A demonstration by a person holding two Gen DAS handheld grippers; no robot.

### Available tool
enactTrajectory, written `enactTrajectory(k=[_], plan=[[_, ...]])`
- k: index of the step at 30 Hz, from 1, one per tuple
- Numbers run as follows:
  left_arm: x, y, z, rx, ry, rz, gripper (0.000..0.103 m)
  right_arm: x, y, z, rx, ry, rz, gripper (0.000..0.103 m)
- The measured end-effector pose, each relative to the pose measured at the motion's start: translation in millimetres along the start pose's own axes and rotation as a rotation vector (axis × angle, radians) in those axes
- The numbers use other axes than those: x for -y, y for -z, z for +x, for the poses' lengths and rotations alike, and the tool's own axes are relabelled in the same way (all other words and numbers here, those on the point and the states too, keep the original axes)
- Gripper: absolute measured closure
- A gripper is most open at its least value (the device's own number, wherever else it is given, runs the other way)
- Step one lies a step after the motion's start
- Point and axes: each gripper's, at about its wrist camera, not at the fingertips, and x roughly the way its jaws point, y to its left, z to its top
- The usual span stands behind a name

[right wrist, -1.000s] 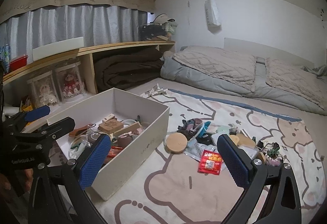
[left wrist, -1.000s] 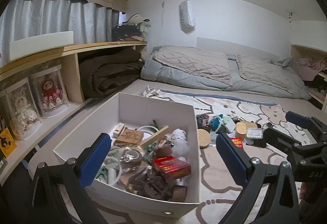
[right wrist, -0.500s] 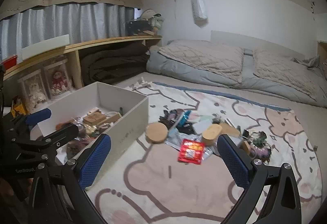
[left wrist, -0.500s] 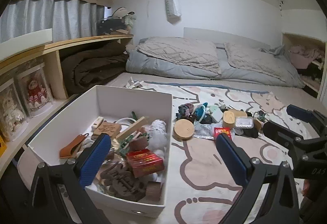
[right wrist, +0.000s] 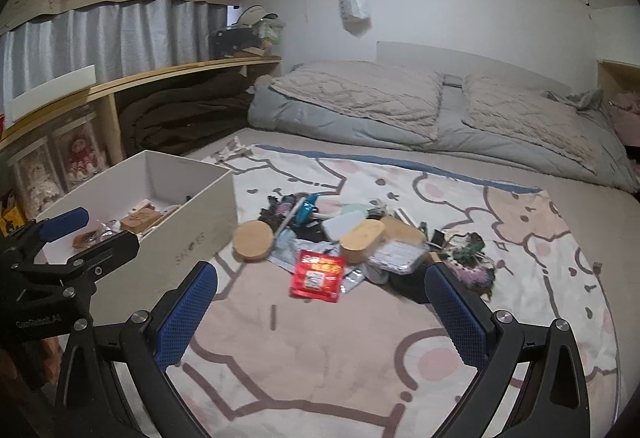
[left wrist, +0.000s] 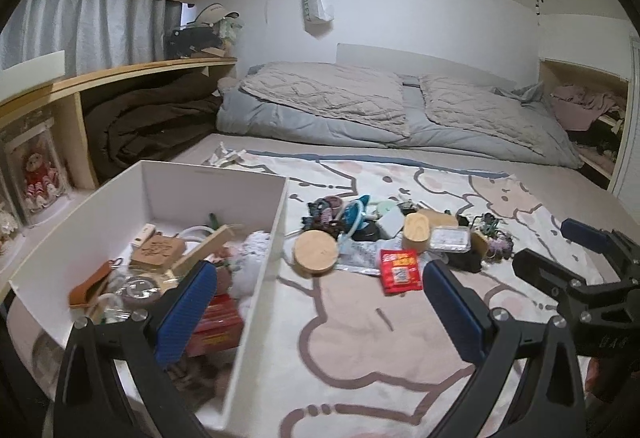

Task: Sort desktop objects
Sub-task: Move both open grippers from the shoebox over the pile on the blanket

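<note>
A white box (left wrist: 256, 258) (right wrist: 188, 222) holding several small items stands at the left on a cartoon-print blanket. A pile of loose objects lies to its right: a round wooden lid (left wrist: 316, 252) (right wrist: 253, 240), a red packet (left wrist: 400, 270) (right wrist: 318, 274), an oval wooden box (left wrist: 416, 232) (right wrist: 362, 240), a clear plastic case (right wrist: 396, 256). My left gripper (left wrist: 320, 310) is open and empty, over the box's right wall. My right gripper (right wrist: 320, 314) is open and empty, short of the red packet.
A grey folded duvet (right wrist: 440, 118) lies across the back. A wooden shelf (left wrist: 80, 86) with a brown blanket and boxed dolls runs along the left. A tangle of dark trinkets (right wrist: 472, 258) lies at the pile's right end.
Both grippers have swung to the right and moved forward. The box has shifted left in both views and the pile now sits nearer the centre. Both stay open and empty.
</note>
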Motion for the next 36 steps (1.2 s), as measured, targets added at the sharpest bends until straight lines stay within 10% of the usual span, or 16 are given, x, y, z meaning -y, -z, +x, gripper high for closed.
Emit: enactTrajectory(k=[22, 36], plan=[[80.8, -45.3, 45.6, -0.032, 0.123, -0.037, 0.0, 82.4, -6.7, 4.3, -0.037, 0.115, 0.055, 0.0], [91.5, -33.7, 133.7, -0.128, 0.047, -0.033, 0.0, 132.5, 2.6, 51.6, -0.071, 0.166, 0.139, 0.0]])
